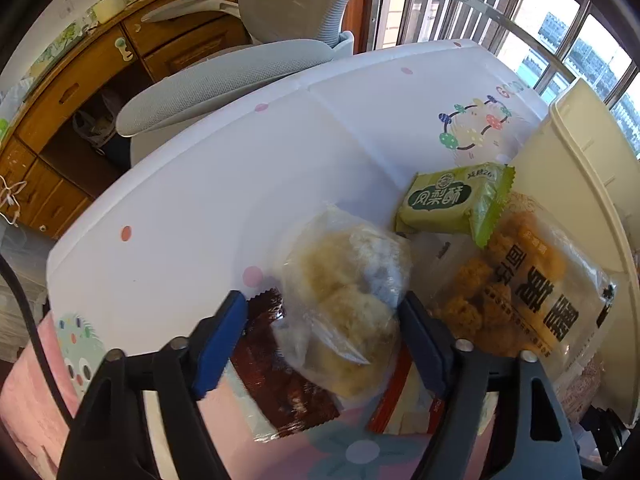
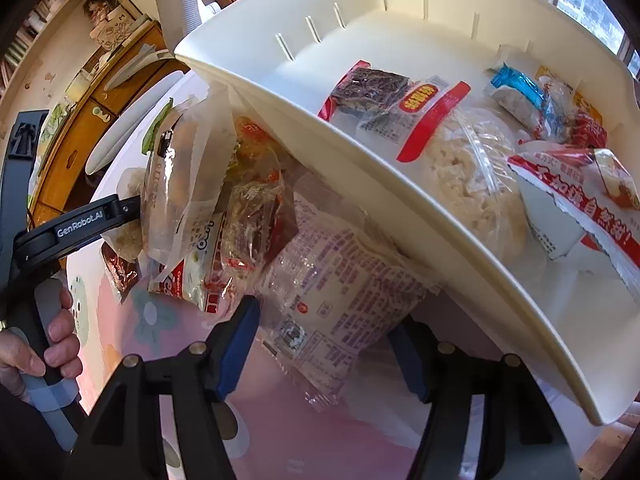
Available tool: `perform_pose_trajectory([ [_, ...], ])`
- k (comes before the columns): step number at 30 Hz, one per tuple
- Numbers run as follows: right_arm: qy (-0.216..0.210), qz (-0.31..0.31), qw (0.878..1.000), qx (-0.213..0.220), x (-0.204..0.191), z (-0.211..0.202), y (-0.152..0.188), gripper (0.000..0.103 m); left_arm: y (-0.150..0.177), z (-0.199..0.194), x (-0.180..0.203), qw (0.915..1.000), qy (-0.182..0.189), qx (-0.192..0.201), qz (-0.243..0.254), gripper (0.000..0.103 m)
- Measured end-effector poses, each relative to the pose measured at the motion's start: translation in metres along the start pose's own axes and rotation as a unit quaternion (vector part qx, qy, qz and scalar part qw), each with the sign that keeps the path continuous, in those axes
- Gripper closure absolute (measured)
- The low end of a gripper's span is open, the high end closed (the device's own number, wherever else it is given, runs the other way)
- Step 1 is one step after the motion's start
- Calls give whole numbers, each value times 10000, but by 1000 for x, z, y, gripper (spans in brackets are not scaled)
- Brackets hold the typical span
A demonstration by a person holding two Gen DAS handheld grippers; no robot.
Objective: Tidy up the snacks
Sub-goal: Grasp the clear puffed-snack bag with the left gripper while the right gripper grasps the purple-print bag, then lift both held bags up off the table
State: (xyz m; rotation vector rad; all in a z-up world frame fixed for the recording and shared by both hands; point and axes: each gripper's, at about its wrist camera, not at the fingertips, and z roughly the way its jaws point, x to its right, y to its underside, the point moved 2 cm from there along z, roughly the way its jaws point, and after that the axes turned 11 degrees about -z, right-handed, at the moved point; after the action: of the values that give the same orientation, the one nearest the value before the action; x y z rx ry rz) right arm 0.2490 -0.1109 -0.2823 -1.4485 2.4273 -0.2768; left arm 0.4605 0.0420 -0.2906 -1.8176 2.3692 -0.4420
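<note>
In the left wrist view my left gripper [image 1: 323, 308] points down over a clear bag of pale puffed snacks [image 1: 344, 292]. The bag lies between the blue pads; the right pad is at its edge, and a gap shows at the left pad, so the jaws are open. Under it lies a brown packet [image 1: 280, 380]. In the right wrist view my right gripper [image 2: 326, 320] stands open around a clear packet with purple print [image 2: 340, 280], which leans against the cream bin [image 2: 360, 152]. The bin holds several packets.
A green packet [image 1: 452, 200] and a bag of orange fried snacks [image 1: 532, 288] lie beside the bin [image 1: 580, 184]. More packets [image 2: 224, 216] are piled against its wall. A grey chair [image 1: 224, 80] and a wooden desk [image 1: 80, 92] stand beyond the white table [image 1: 240, 168].
</note>
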Motion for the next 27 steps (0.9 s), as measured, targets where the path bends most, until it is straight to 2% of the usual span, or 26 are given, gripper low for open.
perform_pose_trajectory([
  [6,32,-45,10000,-3,-2,1,-2,38,-2,3,4,9999,95,85,5,50],
  [15,-13,-59,10000,2,-3,2,-2,42,2,-5,4,9996,-5,263,-64,65],
  [19,-153,-20,9999,-45,0,1,0,51,4,-14,0,9993,-99,331,-160,67],
  [27,-288,89,9992,-267,7,-4,5,57,15,-45,-2,9982,-138,463,-350,68],
])
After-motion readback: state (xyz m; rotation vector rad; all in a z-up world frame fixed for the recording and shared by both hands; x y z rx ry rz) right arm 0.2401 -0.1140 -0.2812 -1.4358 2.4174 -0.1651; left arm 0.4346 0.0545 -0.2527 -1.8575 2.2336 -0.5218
